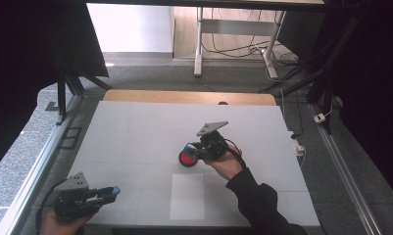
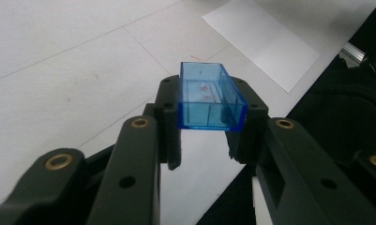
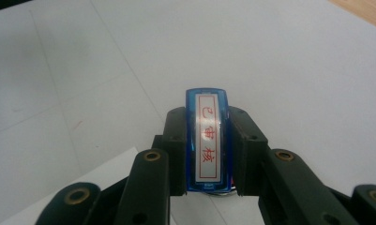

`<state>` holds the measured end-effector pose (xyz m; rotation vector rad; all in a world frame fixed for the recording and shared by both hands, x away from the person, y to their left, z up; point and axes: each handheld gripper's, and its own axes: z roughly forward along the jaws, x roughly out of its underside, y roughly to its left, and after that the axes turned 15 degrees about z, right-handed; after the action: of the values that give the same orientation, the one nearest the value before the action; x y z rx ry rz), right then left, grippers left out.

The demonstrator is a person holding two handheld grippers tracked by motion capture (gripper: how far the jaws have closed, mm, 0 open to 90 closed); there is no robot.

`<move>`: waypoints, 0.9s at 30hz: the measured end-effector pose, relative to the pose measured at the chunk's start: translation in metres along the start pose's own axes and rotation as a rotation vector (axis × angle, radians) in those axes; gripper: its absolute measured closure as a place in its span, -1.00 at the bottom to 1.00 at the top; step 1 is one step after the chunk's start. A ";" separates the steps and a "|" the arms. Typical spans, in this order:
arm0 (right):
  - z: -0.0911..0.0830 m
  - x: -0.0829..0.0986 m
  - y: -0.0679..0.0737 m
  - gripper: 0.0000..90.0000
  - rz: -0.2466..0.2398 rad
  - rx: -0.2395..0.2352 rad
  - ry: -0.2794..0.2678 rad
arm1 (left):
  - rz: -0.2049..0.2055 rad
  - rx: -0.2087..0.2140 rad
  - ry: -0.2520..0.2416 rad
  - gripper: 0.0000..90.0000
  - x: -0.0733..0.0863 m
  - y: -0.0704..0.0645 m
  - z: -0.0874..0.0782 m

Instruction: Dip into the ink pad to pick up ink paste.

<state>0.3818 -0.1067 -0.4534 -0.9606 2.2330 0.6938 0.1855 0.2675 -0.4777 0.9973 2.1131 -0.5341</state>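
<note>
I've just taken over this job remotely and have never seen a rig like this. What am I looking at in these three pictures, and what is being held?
There is no robot arm here. A person holds a hand-held two-jaw tool in each hand at a white table.

The high view comes from a fixed camera above the person's side of the table. The left tool is near the table's front left corner; the right tool is near the middle.

The other two pictures come from cameras riding on each tool, looking along its black jaws.

The left tool is shut on a clear blue open box, possibly a stamp's cap. The right tool is shut on a blue stamp with a white label bearing red characters. In the high view, a round black and red piece shows at its tip; what it is, I cannot tell.

A white sheet of paper lies near the table's front edge.
</note>
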 end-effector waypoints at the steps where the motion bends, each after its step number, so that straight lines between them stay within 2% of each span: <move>1: 0.002 -0.001 -0.001 0.58 0.000 0.006 0.006 | 0.001 0.001 0.001 0.53 0.000 0.000 0.000; 12: 0.024 -0.003 -0.009 0.58 0.009 0.040 0.066 | -0.013 -0.003 -0.001 0.53 0.000 0.001 0.000; 27: 0.037 -0.002 -0.015 0.58 0.051 0.071 0.115 | -0.023 -0.003 -0.007 0.53 0.001 0.002 -0.001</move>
<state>0.4062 -0.0901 -0.4802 -0.9326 2.3730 0.5902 0.1861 0.2697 -0.4778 0.9697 2.1210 -0.5448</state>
